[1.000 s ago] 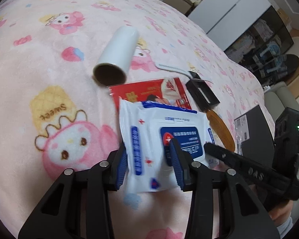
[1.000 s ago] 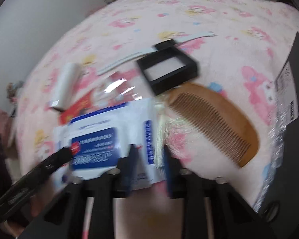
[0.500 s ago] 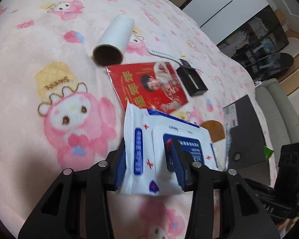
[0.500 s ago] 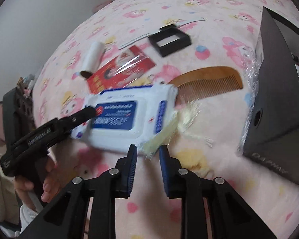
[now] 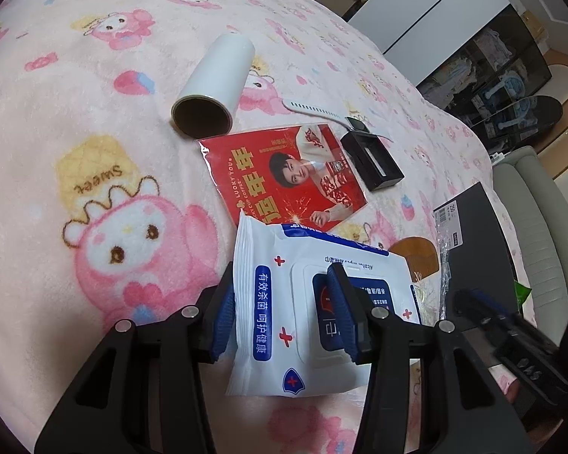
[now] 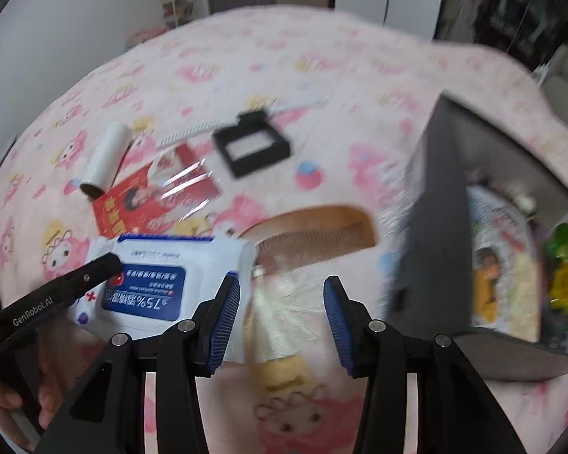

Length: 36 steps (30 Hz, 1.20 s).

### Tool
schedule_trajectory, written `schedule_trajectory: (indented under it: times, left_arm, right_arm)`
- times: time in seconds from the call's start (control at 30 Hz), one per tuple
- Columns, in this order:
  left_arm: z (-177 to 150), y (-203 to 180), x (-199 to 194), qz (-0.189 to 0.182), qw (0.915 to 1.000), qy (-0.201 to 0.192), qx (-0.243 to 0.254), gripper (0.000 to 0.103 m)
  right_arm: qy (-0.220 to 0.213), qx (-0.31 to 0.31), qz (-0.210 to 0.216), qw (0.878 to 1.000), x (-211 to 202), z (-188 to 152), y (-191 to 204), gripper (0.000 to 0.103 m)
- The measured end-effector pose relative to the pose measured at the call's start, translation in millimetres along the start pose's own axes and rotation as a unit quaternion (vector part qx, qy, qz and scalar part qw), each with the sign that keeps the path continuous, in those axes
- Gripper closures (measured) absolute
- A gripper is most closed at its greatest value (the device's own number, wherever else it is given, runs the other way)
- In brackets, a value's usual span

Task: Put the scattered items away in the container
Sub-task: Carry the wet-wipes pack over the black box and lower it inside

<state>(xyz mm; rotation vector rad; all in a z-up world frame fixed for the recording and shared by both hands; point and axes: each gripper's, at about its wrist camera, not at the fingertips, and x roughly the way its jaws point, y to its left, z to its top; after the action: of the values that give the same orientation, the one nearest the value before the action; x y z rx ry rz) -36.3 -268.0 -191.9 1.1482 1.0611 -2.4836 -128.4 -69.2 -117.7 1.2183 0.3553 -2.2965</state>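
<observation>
Even indoor light fills both my views, with soft, faint shadows. My left view is sharp, though the fisheye bends the blanket (image 5: 94,121) and blackens the corners. My right view smears with motion blur, worst at the dark box (image 6: 435,204). Glare streaks the red packet (image 6: 159,196).

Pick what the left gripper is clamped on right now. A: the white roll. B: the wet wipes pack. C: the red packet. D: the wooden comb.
B: the left gripper pinches the wet wipes pack between its blue pads.
</observation>
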Motion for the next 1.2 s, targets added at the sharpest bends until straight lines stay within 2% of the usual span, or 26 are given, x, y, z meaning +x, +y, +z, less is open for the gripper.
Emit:
schedule_trajectory:
  times: [0.07,0.17,0.27,0.3,0.33,0.37,0.47,0.53,0.6,0.67,0.77,1.0,1.2]
  left_arm:
    - [0,-1,0,-0.001,1.0000,0.001,0.002,0.056]
    - [0,0,0,-0.002,1.0000,0.002,0.001,0.056]
    - [-1,0,3,-0.002,1.0000,0.007,-0.002,0.053]
    - [-1,0,6,0.000,0.9999,0.012,-0.002,0.052]
    - [-1,0,8,0.003,0.9999,0.015,-0.001,0.051]
    - [-1,-1,10,0.006,0.9998,0.018,0.001,0.050]
    - [-3,-4,12,0.011,0.9997,0.020,0.011,0.047]
    - [-5,-4,12,0.010,0.9996,0.021,0.014,0.047]
    - [-8,-3,7,-0.007,0.9995,0.028,0.009,0.049]
    - [-15,-6,-2,-0.023,0.9992,0.031,0.009,0.053]
    - [-30,-17,-17,-0.039,0.9981,0.043,0.023,0.053]
    - [-62,-45,-30,-0.058,0.9927,0.088,0.058,0.054]
    - [-56,-81,-59,-0.083,0.9897,0.078,0.087,0.054]
  right_arm:
    - [0.007,0.007,0.056,0.998,2,2,-2,0.061]
    - [0.070,0.033,0.142,0.987,29,3,1,0.061]
    - [0.101,0.033,0.149,0.983,54,-1,6,0.060]
    - [0.104,0.036,0.155,0.982,60,-1,7,0.058]
    - [0.106,0.040,0.163,0.980,65,-1,7,0.050]
    - [0.110,0.046,0.175,0.977,70,0,7,0.046]
    - [0.127,0.073,0.218,0.965,81,-4,6,0.046]
    - [0.131,0.076,0.222,0.963,80,-7,7,0.046]
    - [0.131,0.076,0.222,0.963,73,-12,10,0.049]
    - [0.123,0.071,0.221,0.965,58,-19,14,0.062]
    - [0.105,0.053,0.211,0.970,28,-33,20,0.069]
    - [0.098,0.069,0.175,0.977,-14,-68,-2,0.069]
    - [0.052,0.076,0.172,0.981,-55,-61,-27,0.070]
